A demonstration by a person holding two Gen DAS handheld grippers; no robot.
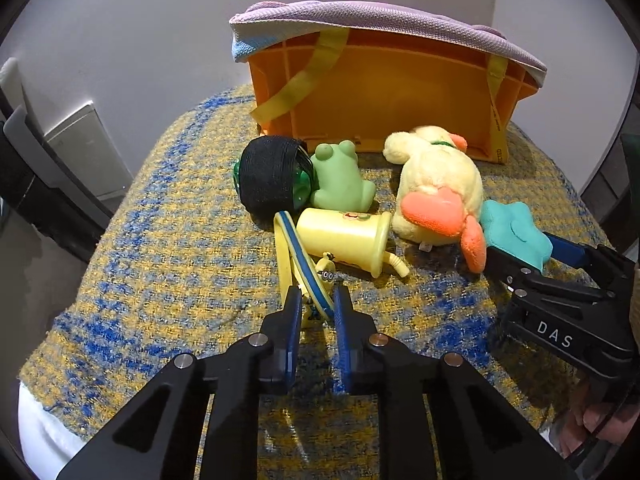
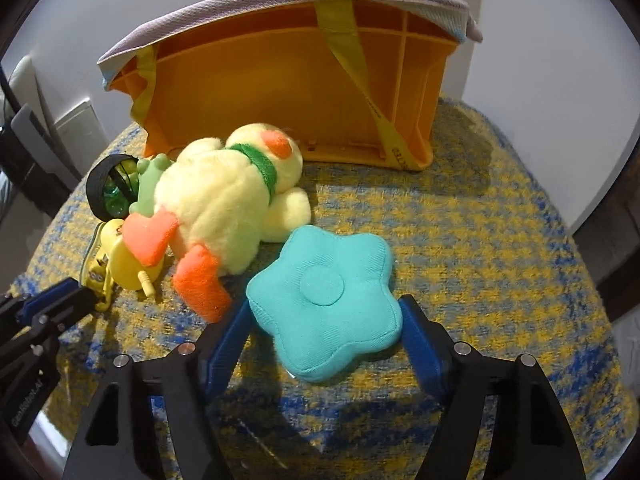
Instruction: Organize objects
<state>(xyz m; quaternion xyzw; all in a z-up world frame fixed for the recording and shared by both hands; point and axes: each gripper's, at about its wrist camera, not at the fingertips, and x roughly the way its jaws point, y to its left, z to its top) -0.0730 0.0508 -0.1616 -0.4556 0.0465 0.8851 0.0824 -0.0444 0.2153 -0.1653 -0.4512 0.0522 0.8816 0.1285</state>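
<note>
Teal star cushion (image 2: 326, 312) sits between wide right gripper (image 2: 326, 316) jaws; left gripper (image 1: 316, 300) jaws clamp yellow-blue strap (image 1: 304, 268).

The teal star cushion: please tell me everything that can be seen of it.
The teal star cushion is a soft, padded fabric piece with five rounded lobes and a stitched round patch in its middle. It lies flat on the yellow and blue woven cloth. The open right tongs stand on both sides of it, not yet shut. Its far edge lies near the yellow duck plush; contact cannot be told.
</note>
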